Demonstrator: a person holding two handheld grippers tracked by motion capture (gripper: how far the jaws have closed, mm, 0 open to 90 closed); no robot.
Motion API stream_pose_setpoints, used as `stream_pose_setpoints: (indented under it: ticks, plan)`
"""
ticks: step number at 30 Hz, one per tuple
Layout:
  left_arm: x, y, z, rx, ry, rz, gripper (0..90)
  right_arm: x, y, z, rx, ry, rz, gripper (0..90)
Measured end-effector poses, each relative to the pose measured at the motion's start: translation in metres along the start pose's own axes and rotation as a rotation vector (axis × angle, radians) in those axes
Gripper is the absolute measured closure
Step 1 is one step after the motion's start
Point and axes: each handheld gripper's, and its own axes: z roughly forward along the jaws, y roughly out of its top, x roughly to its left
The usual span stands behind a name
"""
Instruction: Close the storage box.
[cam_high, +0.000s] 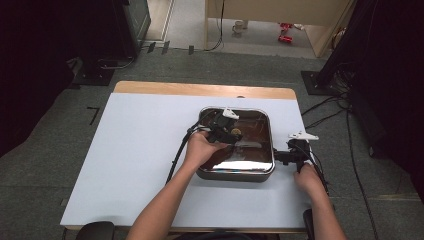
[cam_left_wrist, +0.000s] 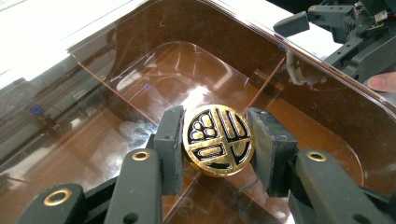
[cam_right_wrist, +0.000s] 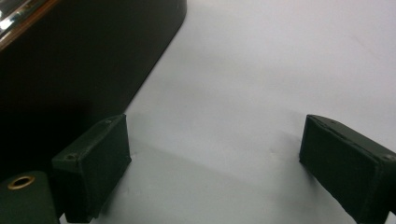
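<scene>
Gripping a round gold-and-black medallion (cam_left_wrist: 218, 140) over the middle of the brown tray (cam_high: 265, 132), the left hand-held gripper (cam_left_wrist: 215, 140) has it; setting down seems left; the right hand-held gripper (cam_right_wrist: 212, 161) rests open on the bench (cam_high: 130, 150), near the right edge.

Round gold-and-black medallion (cam_left_wrist: 218, 140), upright on edge, clamped over the glossy brown square tray (cam_left_wrist: 140, 93)

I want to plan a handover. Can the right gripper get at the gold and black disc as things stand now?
Probably not directly. The right gripper rests open on the table outside the tray, whose wall stands between. The disc sits clamped in the left gripper inside the tray; the right one must lift over the rim.
</scene>
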Motion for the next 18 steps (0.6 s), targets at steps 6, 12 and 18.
stream_pose_setpoints:
  ticks: [6, 12, 18]
  plan:
    - [0.0015, -0.0009, 0.0018, 0.015, -0.032, 0.003, 58.8, 0.0000, 0.0000, 0.0000, 0.000, 0.000, 0.000, 8.2]
    - [0.0027, -0.0013, 0.0023, 0.008, -0.041, 0.000, 58.3, -0.0001, 0.0000, 0.0000, 0.000, 0.000, 0.000, 8.2]
    - [0.0046, -0.0004, 0.0012, -0.002, -0.065, -0.020, 49.1, 0.0000, 0.0000, 0.0000, 0.000, 0.000, 0.001, 8.2]
